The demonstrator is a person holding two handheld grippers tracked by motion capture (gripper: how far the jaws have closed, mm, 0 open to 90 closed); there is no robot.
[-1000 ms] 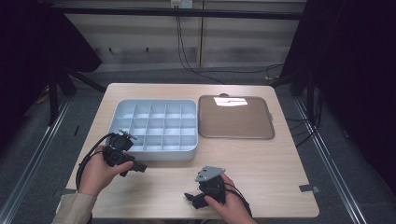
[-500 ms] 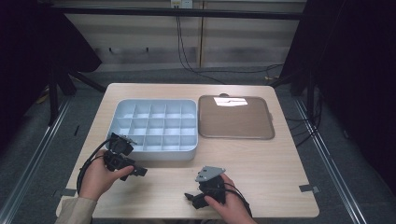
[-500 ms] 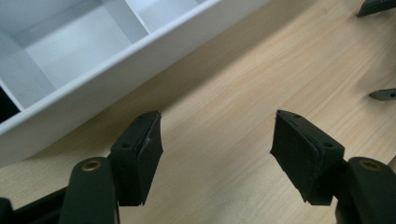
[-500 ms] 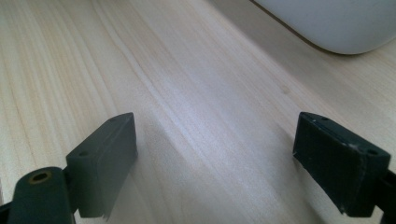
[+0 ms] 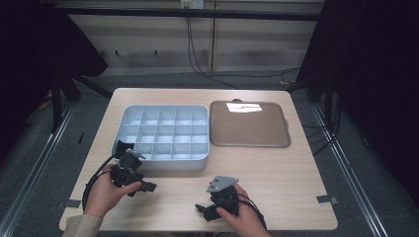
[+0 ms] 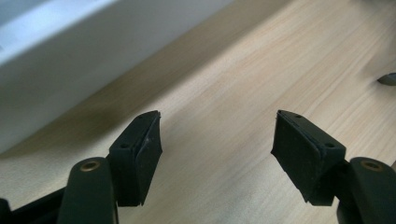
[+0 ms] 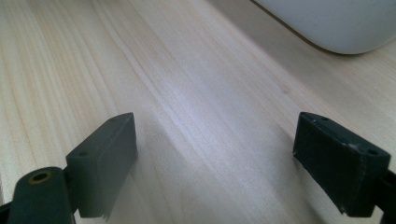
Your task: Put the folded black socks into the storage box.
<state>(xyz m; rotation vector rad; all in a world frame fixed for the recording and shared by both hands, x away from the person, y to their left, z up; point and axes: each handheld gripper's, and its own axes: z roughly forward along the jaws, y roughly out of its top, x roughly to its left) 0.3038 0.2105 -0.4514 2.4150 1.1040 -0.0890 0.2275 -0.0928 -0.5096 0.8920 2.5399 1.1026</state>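
Compartment box is sitting at the desk's back-left, brown tray just beside it on the right. I'm holding my left gripper near the box's front-left corner, jaws standing apart over bare wood, nothing between them. My right gripper is hovering near the front edge, jaws spread wide, gripping nothing.

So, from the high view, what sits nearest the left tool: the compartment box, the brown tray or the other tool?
From the left tool:
1. Pale blue plastic compartment box, just beyond it.
2. Right tool, along the near edge.
3. Flat brown square tray, far right.
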